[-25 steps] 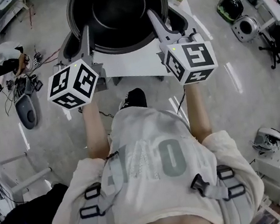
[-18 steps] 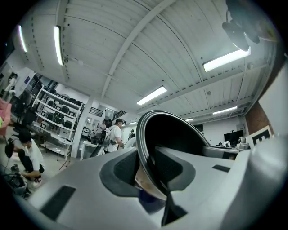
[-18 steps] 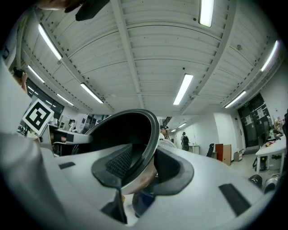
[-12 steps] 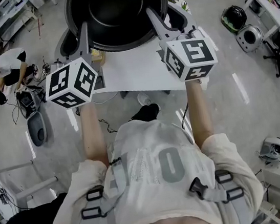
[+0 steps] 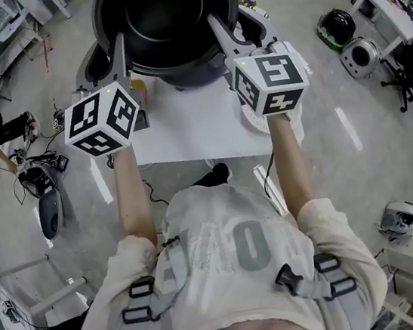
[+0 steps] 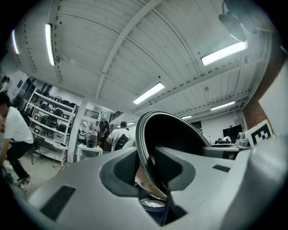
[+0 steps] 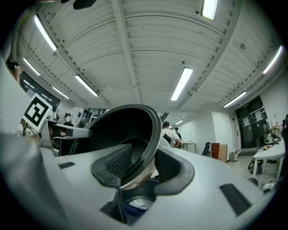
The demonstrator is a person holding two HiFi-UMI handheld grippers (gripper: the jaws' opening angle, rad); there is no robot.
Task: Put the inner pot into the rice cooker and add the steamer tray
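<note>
The left claw [image 6: 150,173] is pinching the rim of the inner pot [image 6: 173,134], one pad lying against the inside of the wall and the other against the outside. The right claw [image 7: 144,168] is clamping the opposite side of the same rim in the same manner. Gripping at two facing points is sharing the load of a wide, deep vessel and is preventing it from swinging about a single pinch. Both claws are pointing almost level, so the pads are meeting the flared lip squarely.

Seen from the head, the pot is hanging between the two claws with its mouth upward, out in front of the person and over the far edge of the white bench [image 5: 186,125]. This hold appears suited to carrying the pot and lowering it straight down.

A dark housing [image 5: 201,73] is showing just beneath the pot; whether it is the rice cooker cannot be told. A pale round thing [image 5: 255,119] is lying on the bench below the right claw, largely hidden, and it may be the steamer tray, though that is uncertain
</note>
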